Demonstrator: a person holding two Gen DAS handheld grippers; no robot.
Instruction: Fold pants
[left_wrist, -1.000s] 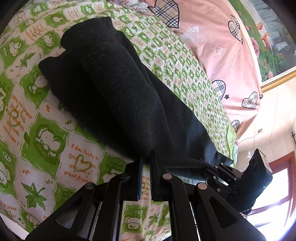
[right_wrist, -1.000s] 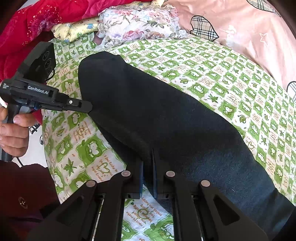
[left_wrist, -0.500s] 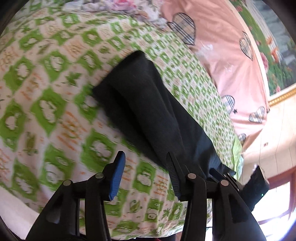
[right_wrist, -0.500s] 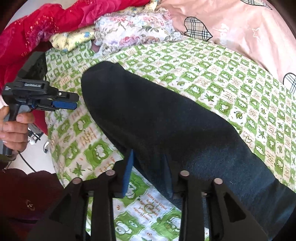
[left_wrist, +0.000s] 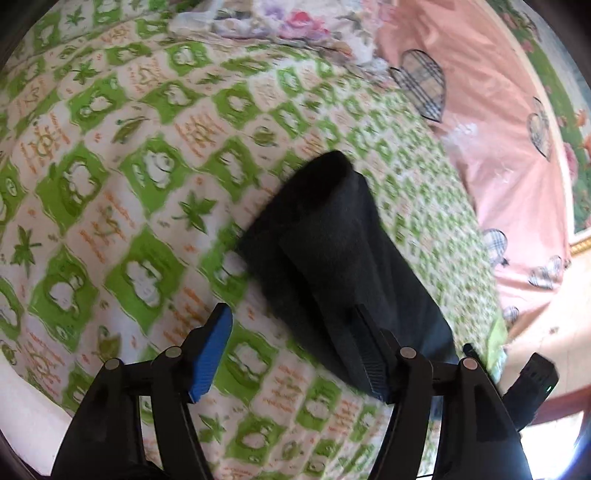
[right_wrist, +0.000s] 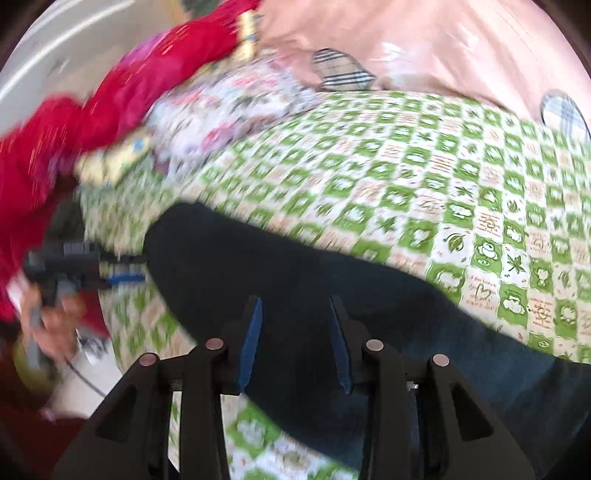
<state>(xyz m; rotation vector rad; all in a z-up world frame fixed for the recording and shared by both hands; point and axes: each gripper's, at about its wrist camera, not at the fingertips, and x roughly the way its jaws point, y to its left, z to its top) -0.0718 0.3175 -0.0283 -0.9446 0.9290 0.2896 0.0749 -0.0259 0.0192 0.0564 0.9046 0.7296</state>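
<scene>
The dark pants (left_wrist: 332, 251) lie folded lengthwise on the green checked sheet (left_wrist: 129, 166), their narrow end pointing away from me. My left gripper (left_wrist: 291, 308) hovers above their near edge. Its jaws are opening, and the cloth below touches neither pad. In the right wrist view the pants (right_wrist: 369, 295) run from left to lower right. My right gripper (right_wrist: 295, 299) stands open just above them, its blue pads (right_wrist: 251, 339) off the cloth. A hand (right_wrist: 55, 325) holds the left gripper (right_wrist: 85, 266) at the pants' left end. This view is blurred.
A pink quilt with plaid hearts (left_wrist: 498, 147) lies along the far side of the bed. A floral pillow (left_wrist: 288, 29) and a red blanket (right_wrist: 110, 103) are piled at the head end. The bed's near edge (left_wrist: 22, 406) runs at the lower left.
Both grippers were shut on the pants' near edge a second ago. Both have let go, opened and drawn back, and the pants now lie free on the sheet.
</scene>
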